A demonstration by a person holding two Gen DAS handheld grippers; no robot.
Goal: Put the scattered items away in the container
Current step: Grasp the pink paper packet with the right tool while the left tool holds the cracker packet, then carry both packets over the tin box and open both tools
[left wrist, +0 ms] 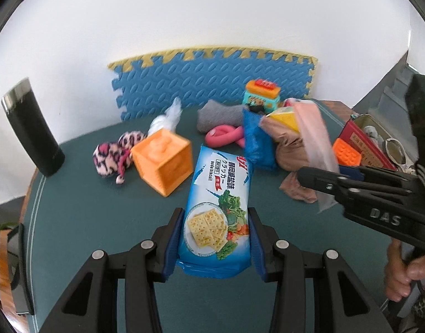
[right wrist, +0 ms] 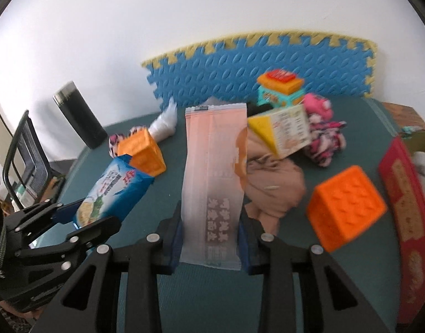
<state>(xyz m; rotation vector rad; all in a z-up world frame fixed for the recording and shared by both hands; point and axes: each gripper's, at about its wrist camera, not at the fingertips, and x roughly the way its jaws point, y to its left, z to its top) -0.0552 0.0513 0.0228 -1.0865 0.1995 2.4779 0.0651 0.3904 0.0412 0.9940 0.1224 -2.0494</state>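
Note:
My left gripper is shut on a blue soda cracker pack, held above the green table. My right gripper is shut on a pale pink snack packet. In the left wrist view the right gripper holds the pink packet at the right. In the right wrist view the left gripper holds the cracker pack at the left. A red tin container with items inside sits at the right edge; it also shows in the left wrist view.
On the table lie two orange cubes, a beige cloth, a pink leopard plush, a yellow carton, a grey sock, a pink ring and a toy. A black tumbler stands left. A blue foam mat leans on the wall.

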